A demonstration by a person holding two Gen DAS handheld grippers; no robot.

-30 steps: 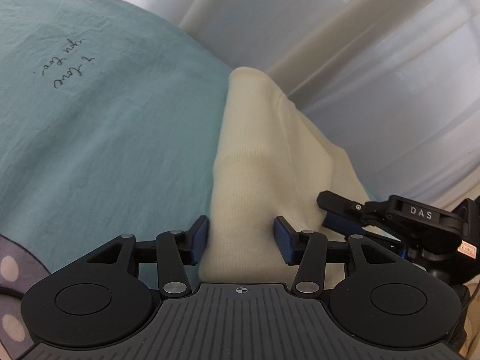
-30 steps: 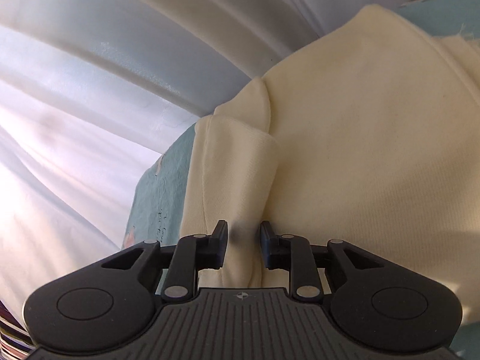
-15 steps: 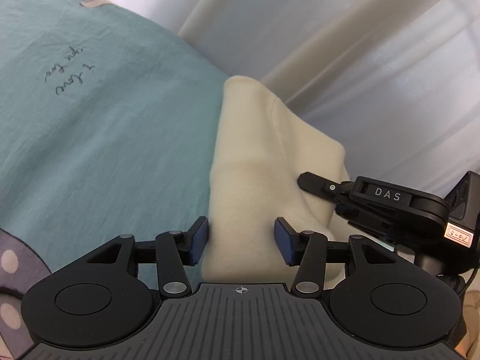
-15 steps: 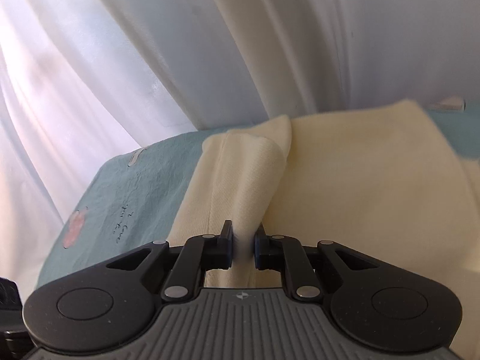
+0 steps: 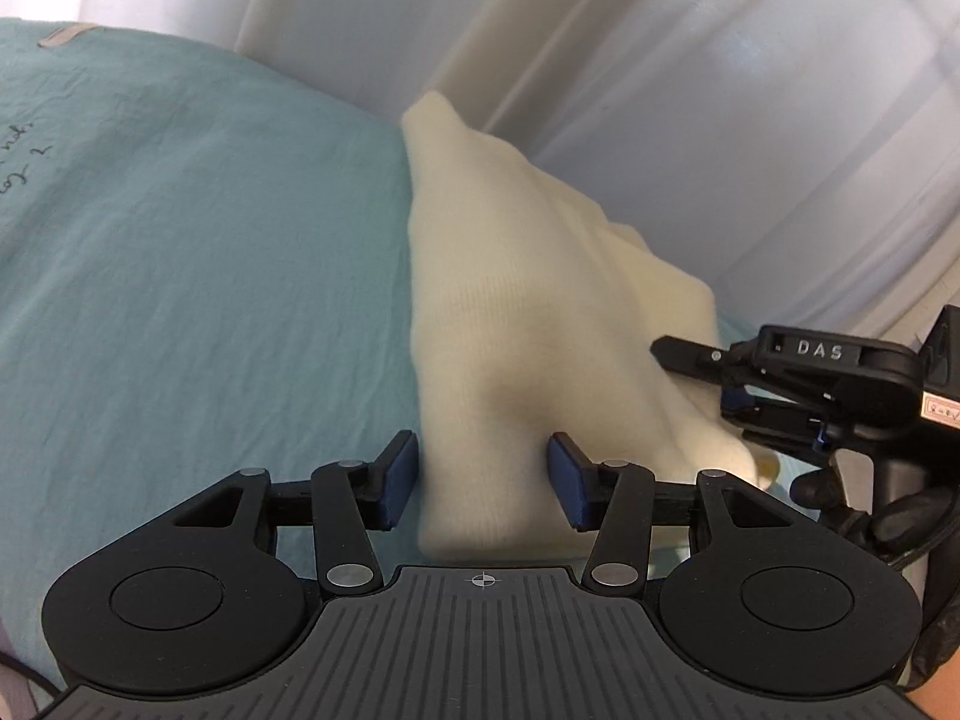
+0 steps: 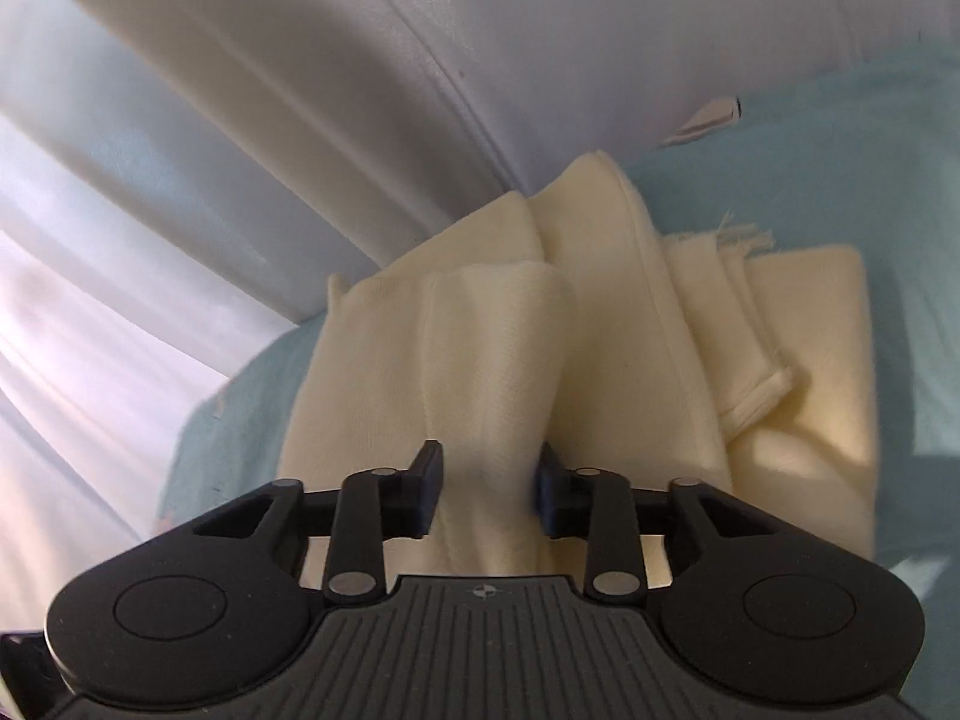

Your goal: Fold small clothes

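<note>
A cream knit garment lies in folds on a teal cloth. My left gripper is open, its blue pads either side of the garment's near edge. The right gripper shows in the left wrist view at the garment's right side. In the right wrist view the garment is bunched in several layers with a frayed edge. My right gripper is open, its jaws either side of a raised fold of the garment.
White curtains hang close behind the teal cloth. A small fabric label sits at the cloth's far edge. Handwritten script is printed on the cloth at far left.
The right gripper was shut on a garment fold half a second ago and has now opened. The garment has dropped into a more bunched pile. The left gripper stayed open.
</note>
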